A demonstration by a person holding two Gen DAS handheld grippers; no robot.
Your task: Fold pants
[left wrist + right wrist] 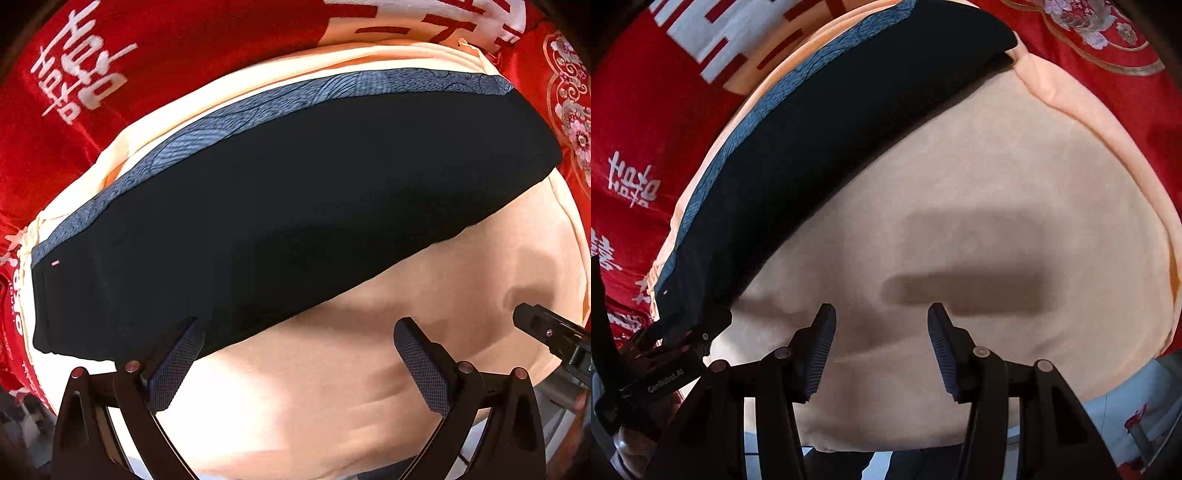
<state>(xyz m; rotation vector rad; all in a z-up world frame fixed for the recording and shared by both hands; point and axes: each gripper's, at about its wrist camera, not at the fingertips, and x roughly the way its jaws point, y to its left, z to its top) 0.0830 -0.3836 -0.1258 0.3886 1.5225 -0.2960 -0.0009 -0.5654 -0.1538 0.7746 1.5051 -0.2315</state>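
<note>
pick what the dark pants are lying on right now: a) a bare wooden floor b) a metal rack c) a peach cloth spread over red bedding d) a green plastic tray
c: the folded dark pants lie flat on a peach cloth, and red bedding with white characters shows around the cloth's edges.

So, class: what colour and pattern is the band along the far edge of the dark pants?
Blue-grey band with fine wavy lines, clearest in the left wrist view.
</note>
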